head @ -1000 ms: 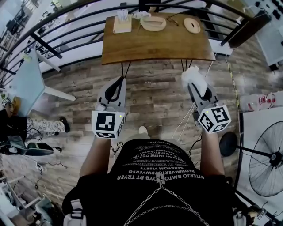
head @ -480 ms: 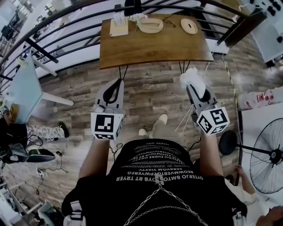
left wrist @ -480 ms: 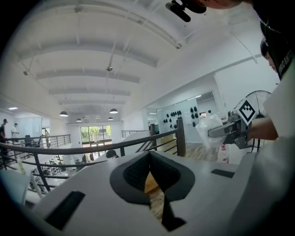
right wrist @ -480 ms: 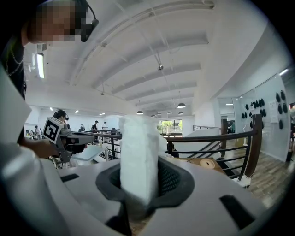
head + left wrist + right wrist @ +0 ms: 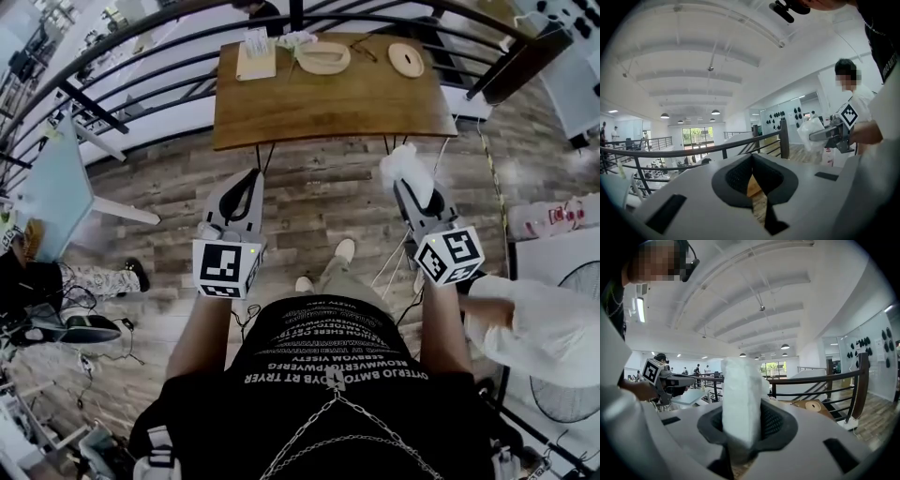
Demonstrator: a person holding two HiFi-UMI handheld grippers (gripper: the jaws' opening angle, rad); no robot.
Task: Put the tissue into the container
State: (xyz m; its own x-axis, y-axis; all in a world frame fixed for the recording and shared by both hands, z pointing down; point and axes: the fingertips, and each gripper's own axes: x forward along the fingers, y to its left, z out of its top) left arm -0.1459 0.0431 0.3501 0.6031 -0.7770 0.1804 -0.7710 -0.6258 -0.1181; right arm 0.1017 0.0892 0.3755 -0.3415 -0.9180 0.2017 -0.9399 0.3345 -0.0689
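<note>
A white tissue (image 5: pixel 405 161) is held pinched in the right claw (image 5: pixel 410 184) over the wooden floor (image 5: pixel 319 202), near the counter (image 5: pixel 328 103), while the left claw (image 5: pixel 249 178) is seen closed, empty.

Wood-plank floor (image 5: pixel 319 197); wooden table (image 5: pixel 328 89) by black railing (image 5: pixel 863 380); white beamed ceiling (image 5: pixel 754 301), pendant lamps (image 5: pixel 784 347) lit.

Left tool (image 5: pixel 752 159), jaws together and empty, before a dark railing (image 5: pixel 693 152); right tool (image 5: pixel 820 134) with white tissue (image 5: pixel 805 129) alongside.
</note>
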